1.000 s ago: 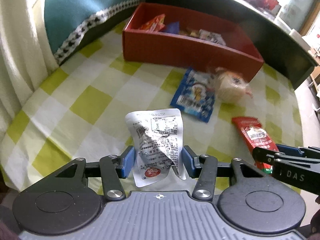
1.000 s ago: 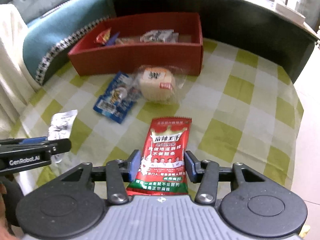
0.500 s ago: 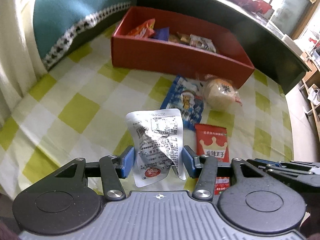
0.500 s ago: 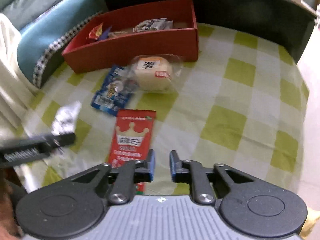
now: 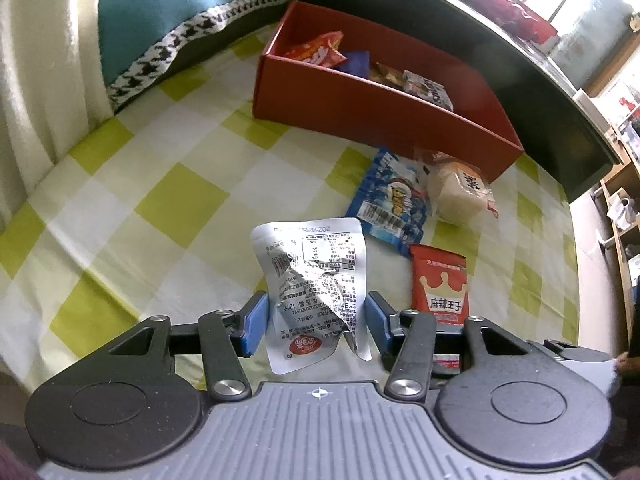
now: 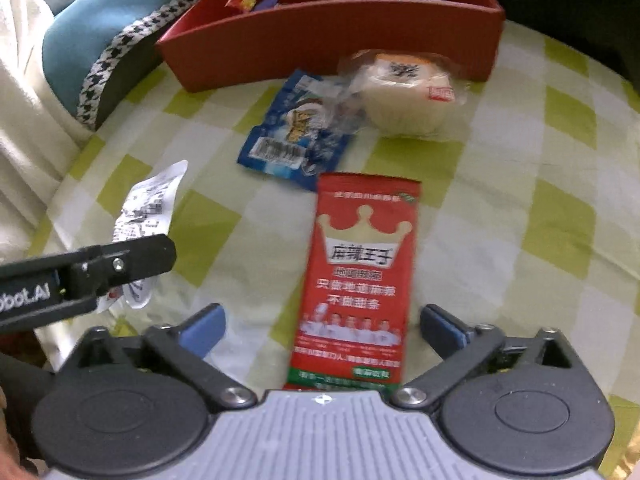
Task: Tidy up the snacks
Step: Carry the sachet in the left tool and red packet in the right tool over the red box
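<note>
Left wrist view, nearest: left gripper [image 5: 316, 322] pinches a crumpled silver packet [image 5: 314, 280] between its blue pads [image 5: 256, 322]; the packet stands up off the cloth, printed back facing the camera.
Right wrist view, nearest: right gripper [image 6: 322, 330] is spread wide, its jaws having just been opening; the red crown packet [image 6: 360, 280] lies flat on the cloth between the pads [image 6: 204, 330], touching neither.
Tablecloth: green-and-white check [image 5: 160, 200], covering the whole work surface.
Red crown packet, near end: runs under the gripper body, so its lower edge is cut off.
Middle ground: blue packet [image 6: 296, 136] lies flat, its near corner just beside the top of the red crown packet; a wrapped pale bun [image 6: 404, 96] sits beside it, its clear wrapper overlapping the blue packet's edge.
Container: red box [image 5: 360, 112], open-topped, just behind the bun and blue packet.
Box contents: an orange-red packet [image 5: 316, 50] and a dark blue packet [image 5: 354, 62] at the left end, a brownish one and a pale printed one [image 5: 428, 88] toward the middle; the right end looks bare.
Hard to make out: the box's front wall hides the lower part of its contents; the right wrist view is motion-blurred, so small print is unreadable.
Far edge: teal cushion with houndstooth trim [image 5: 180, 20] at left, dark furniture behind the box.
</note>
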Demonstrator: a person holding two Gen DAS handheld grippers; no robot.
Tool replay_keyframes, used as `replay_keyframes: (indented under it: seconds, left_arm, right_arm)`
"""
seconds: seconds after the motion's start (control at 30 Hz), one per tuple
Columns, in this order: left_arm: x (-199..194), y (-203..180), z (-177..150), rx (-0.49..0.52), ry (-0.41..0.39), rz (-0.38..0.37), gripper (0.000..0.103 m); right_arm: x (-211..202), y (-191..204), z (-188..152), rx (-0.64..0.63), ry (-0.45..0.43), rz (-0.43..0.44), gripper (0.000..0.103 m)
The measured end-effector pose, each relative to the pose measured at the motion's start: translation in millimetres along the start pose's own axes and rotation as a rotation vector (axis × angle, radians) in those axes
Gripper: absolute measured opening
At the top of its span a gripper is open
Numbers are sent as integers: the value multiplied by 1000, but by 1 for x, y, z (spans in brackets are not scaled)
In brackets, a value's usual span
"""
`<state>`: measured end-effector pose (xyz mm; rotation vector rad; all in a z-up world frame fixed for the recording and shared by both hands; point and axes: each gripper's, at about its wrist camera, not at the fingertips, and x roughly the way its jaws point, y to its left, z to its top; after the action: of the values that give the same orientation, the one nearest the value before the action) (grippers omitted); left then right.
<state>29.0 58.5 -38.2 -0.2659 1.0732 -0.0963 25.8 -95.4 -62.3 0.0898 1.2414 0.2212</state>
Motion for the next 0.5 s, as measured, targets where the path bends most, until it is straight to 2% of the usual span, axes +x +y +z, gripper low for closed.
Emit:
replay_keyframes:
  seconds: [0.17,0.2,0.23,0.3,0.33,0.5]
  left_arm:
    - [0,7,1,-16,6,-4,60]
    - [0,8,1,-23,6,-7,60]
    - [-1,9,1,-23,4,-8,60]
    - [-1,6,0,-12,0,-7,61]
    - [-2,4,-1,-7,0,-7,61]
    - [-6,-6,-4,9,-13,-5,61]
  right_arm:
    - [0,8,-2,-76,8,-26,103]
    - [-3,10,-4,-105,-1,-65,90]
    - [-5,12,-6,-142,-6,-103,72]
    - [-11,10,-9,-172,-11,-108,58]
    - [-13,6,-10,-160,-8,-99,55]
    - [-31,-16,-18,-124,-35,-70,51]
